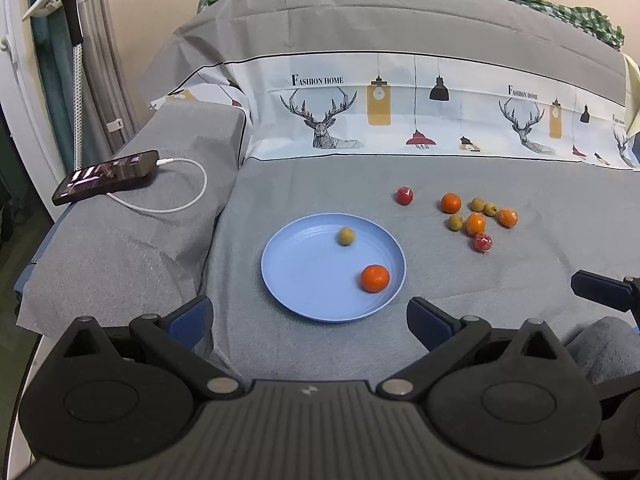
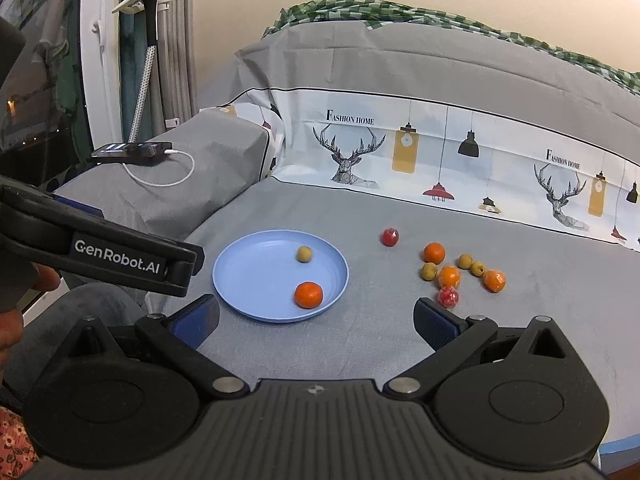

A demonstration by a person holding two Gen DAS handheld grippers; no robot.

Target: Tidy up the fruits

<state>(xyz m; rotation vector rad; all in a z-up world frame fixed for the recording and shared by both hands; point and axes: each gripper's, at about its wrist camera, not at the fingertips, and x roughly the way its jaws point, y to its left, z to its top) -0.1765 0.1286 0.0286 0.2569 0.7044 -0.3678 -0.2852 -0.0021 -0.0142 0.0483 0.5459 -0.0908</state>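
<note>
You held both tongs spread, empty: left gripper (image 1: 308,320), right gripper (image 2: 316,316). Blue plate (image 1: 304,292) near front edge of bed had orange (image 1: 375,278), green fruit (image 1: 346,236). Loose fruits (image 1: 476,222) lay right of plate; best approach nearest red fruit (image 2: 448,296) from above, squeeze gently.

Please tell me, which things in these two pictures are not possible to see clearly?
- Phone screen: too small to read, both views.
- Red fruits: shiny, perhaps wrapped; kind unclear.
- Left tool: right wrist view shows only its side.
- Right tool: cut off by the left view's right edge.
- Bed surface near the camera: hidden by tool bodies.
</note>
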